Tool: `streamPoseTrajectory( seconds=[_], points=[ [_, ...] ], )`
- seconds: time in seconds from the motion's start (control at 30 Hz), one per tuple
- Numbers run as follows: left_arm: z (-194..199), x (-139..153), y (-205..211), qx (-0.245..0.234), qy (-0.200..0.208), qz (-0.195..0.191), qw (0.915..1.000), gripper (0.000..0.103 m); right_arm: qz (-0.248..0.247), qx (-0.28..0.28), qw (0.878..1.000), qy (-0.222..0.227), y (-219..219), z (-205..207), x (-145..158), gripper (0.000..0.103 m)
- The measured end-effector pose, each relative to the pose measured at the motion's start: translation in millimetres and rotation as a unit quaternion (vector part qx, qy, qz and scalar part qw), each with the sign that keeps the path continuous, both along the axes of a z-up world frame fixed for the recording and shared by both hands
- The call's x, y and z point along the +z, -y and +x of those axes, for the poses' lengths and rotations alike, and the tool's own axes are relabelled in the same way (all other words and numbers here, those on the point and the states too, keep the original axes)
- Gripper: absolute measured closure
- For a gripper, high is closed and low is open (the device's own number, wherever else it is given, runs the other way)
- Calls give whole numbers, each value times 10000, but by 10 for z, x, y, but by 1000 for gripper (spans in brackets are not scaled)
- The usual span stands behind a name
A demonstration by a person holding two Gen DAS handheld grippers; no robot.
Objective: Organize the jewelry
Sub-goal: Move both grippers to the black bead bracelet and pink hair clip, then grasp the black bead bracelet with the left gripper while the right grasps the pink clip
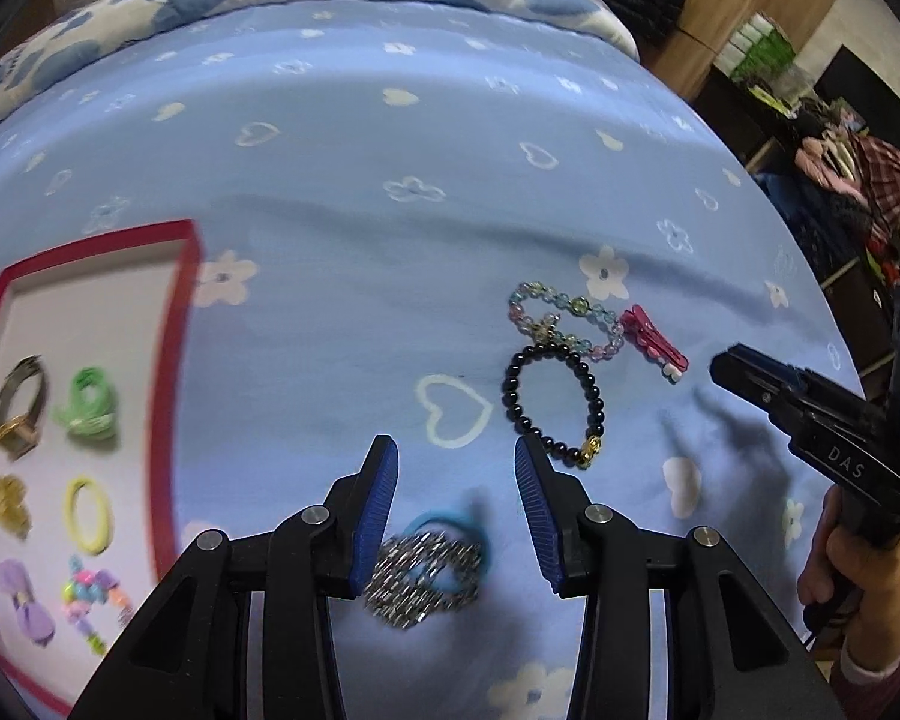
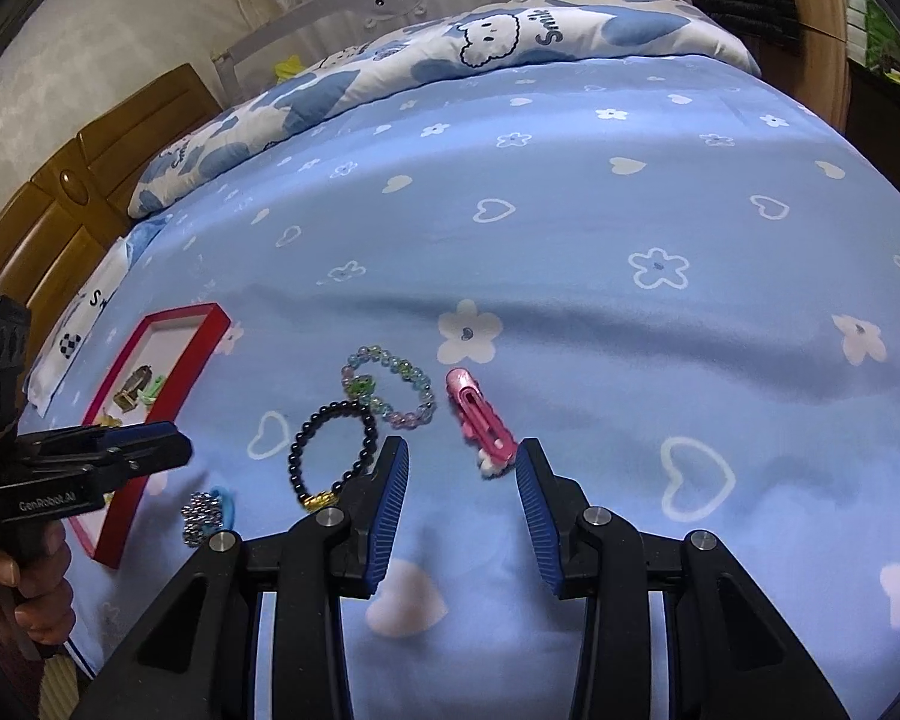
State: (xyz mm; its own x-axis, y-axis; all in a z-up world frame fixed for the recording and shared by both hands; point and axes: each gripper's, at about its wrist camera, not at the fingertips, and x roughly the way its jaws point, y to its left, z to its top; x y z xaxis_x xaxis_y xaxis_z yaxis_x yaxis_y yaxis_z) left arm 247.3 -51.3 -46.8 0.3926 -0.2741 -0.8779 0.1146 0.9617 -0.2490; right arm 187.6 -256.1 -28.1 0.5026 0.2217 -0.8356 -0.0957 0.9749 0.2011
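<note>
Left wrist only: purple bow [image 1: 24,600] in tray [image 1: 177,324]

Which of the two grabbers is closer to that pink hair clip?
Right. The right gripper is open just short of the pink clip, whose near end lies at its fingertips. The left gripper is off to the clip's left, over the silver scrunchie.

i get soft, even indoor light on the blue sheet [image 1: 426,138]. heavy fisheye bending and black vignette fill every corner. in the left view the red tray [image 1: 177,360] at 9 o'clock smears with motion blur, and a dark soft shadow lies at 4 o'clock.
</note>
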Motion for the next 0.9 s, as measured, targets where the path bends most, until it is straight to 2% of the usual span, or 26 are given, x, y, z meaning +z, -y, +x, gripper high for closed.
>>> streamPoseTrajectory(
  seconds=[0.37, 0.43, 0.47, 0.5, 0.67, 0.7, 0.73, 0.9],
  points=[
    [463, -421, 427, -407, -281, 142, 9987, 63, -131, 230, 9996, -119, -37, 276, -207, 64],
    [499, -471, 496, -503, -244, 249, 9981, 71, -153, 241, 9995, -150, -47, 311, -246, 64],
    [507, -482, 518, -552, -234, 269, 9978, 89, -164, 257, 9994, -176, -56, 330, -276, 64],
    [513, -509, 542, -612, -255, 273, 9974, 94, -167, 271, 9993, -192, -61, 344, -292, 64],
    [460, -514, 572, -731, -129, 399, 9964, 97, -233, 297, 9988, -325, -84, 365, -414, 69],
    [443, -508, 571, -733, -102, 399, 9965, 97, -286, 289, 9986, -325, -91, 360, -427, 80],
    [424, -498, 563, -712, -84, 379, 9967, 97, -338, 287, 9985, -323, -101, 352, -435, 83],
    [304, -365, 463, -549, 60, 133, 9984, 97, -256, 228, 9991, -256, -110, 278, -375, 84]
  ],
)
